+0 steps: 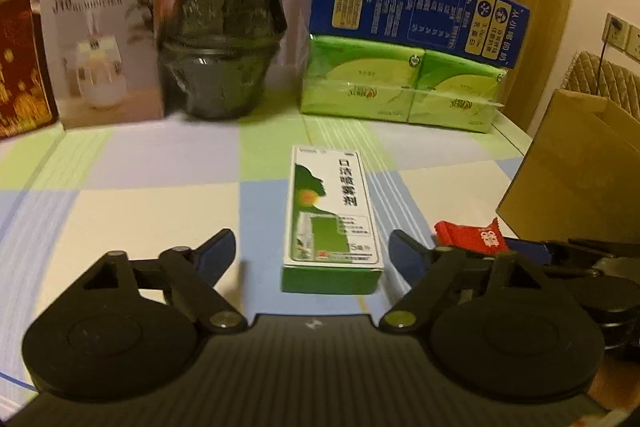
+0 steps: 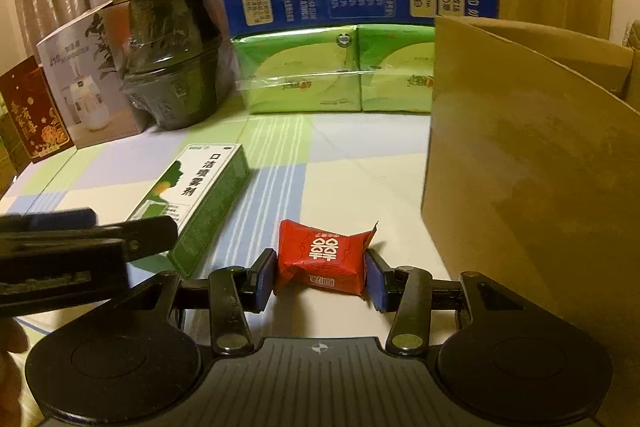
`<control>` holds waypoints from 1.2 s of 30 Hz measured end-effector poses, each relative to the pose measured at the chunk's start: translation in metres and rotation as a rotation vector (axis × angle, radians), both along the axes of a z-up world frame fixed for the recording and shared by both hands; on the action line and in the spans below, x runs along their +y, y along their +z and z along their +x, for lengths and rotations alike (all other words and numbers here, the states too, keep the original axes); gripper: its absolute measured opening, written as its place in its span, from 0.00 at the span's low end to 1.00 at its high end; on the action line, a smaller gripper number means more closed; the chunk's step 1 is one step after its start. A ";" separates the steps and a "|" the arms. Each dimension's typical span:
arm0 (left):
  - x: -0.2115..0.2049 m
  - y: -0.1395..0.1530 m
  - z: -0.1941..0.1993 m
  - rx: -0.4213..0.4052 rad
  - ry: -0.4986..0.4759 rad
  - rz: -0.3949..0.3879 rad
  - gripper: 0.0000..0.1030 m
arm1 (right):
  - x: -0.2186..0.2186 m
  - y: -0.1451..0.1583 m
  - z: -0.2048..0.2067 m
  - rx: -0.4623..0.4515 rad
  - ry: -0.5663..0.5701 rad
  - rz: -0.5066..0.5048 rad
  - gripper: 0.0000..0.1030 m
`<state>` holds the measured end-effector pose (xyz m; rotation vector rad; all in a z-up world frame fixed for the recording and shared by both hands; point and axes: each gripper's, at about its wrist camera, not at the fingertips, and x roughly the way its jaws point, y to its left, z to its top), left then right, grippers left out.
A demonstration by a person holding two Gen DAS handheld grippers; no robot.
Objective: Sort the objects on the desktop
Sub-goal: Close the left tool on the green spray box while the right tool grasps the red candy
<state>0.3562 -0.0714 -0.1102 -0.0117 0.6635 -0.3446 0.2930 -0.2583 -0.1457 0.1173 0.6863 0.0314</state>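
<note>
A green and white spray box (image 1: 332,215) lies flat on the checked tablecloth. My left gripper (image 1: 312,255) is open, its fingers on either side of the box's near end, not touching it. The box also shows in the right wrist view (image 2: 200,199). A red wrapped candy (image 2: 324,257) sits between the pads of my right gripper (image 2: 320,281), which are closed against both its sides. The candy and the right gripper (image 1: 560,251) show at the right of the left wrist view, the candy (image 1: 472,237) partly hidden.
An open brown cardboard box (image 2: 520,155) stands at the right. At the back stand green tissue packs (image 1: 400,87), a blue carton (image 1: 416,7), stacked black bowls (image 1: 220,39), a white humidifier box (image 1: 104,43) and a dark red box (image 1: 20,67).
</note>
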 end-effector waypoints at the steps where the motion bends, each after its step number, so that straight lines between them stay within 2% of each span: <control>1: -0.001 -0.004 0.001 0.006 -0.002 -0.003 0.76 | -0.001 0.000 0.000 -0.002 -0.002 0.001 0.43; 5: -0.003 -0.015 0.006 0.022 -0.009 0.005 0.70 | -0.001 -0.001 -0.002 -0.010 0.003 -0.005 0.43; 9: -0.006 -0.017 0.006 0.000 -0.026 0.019 0.65 | -0.002 -0.001 -0.002 -0.013 0.004 -0.004 0.43; 12: -0.011 -0.017 0.004 -0.013 -0.044 0.035 0.51 | -0.002 0.000 -0.002 -0.012 0.005 -0.004 0.43; 15: -0.012 -0.015 -0.001 -0.017 -0.051 0.064 0.50 | -0.001 0.000 -0.003 -0.007 0.008 -0.004 0.43; 20: -0.003 -0.008 -0.012 0.023 -0.041 0.110 0.49 | 0.004 0.003 -0.013 0.009 0.034 -0.017 0.43; 27: 0.026 -0.004 -0.081 0.096 -0.014 0.189 0.49 | 0.022 0.012 -0.057 0.089 0.152 0.004 0.43; 32: 0.041 0.005 -0.142 0.149 0.007 0.168 0.49 | 0.038 0.022 -0.106 0.128 0.234 -0.013 0.43; 36: 0.051 0.016 -0.189 0.158 0.007 0.145 0.49 | 0.043 0.024 -0.151 0.157 0.243 -0.005 0.43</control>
